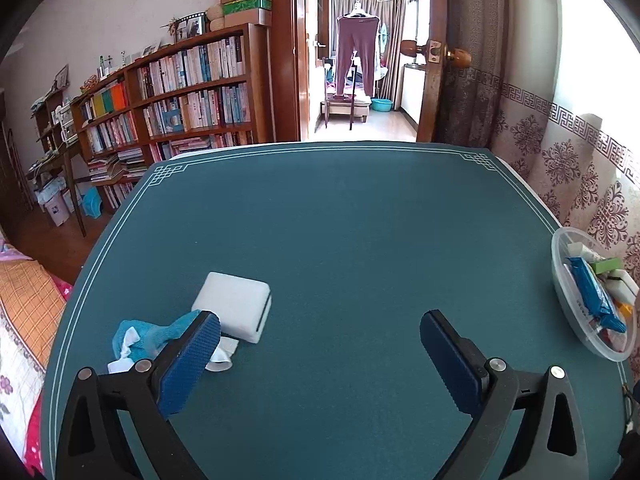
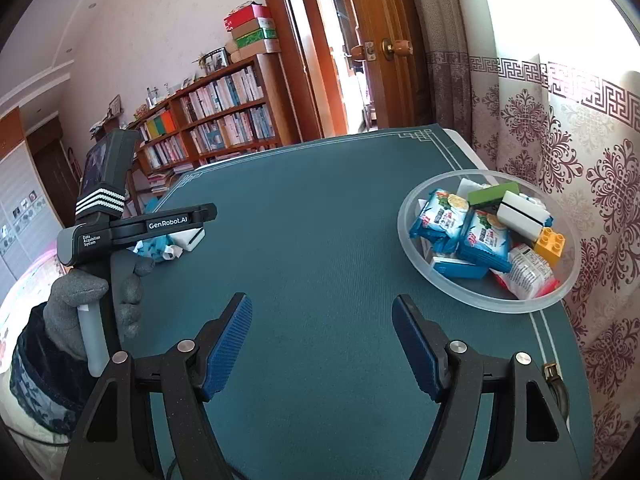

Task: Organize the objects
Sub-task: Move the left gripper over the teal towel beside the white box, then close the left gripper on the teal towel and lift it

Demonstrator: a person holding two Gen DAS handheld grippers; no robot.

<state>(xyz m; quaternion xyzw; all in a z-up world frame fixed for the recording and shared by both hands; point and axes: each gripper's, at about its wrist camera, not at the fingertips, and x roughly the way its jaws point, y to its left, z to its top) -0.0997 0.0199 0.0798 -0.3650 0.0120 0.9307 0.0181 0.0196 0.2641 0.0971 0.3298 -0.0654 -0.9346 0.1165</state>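
— On the right edge of the green table mat (image 1: 340,220), what is being kept in the clear plastic bowl (image 2: 404,216)?

— Most of the loose items are being held there already: blue snack packets (image 2: 442,218), a white-and-red sachet (image 2: 528,270), a yellow toy brick (image 2: 552,242), a green block (image 2: 490,194) and a white block with a dark stripe (image 2: 520,212). That part of the sorting is being judged as done.

— And what is being left out?

— Two things are lying at the left side of the mat, well apart from the bowl: a white rectangular block (image 1: 234,306) and, just beside it, a crumpled blue-and-white wrapper (image 1: 140,340). Whether they are touching cannot be told, since a finger is covering the spot where they meet.

— How are the grippers being held?

— The left gripper (image 1: 320,344) is being held with its jaws spread very wide and nothing between them; its left finger is standing in front of the wrapper. The right gripper (image 2: 322,332) is being carried about half open, empty, over bare mat near the bowl.

— So how far along is it being reckoned?

— Well past halfway, it is being judged: only the block and the wrapper are waiting to be carried across to the bowl.
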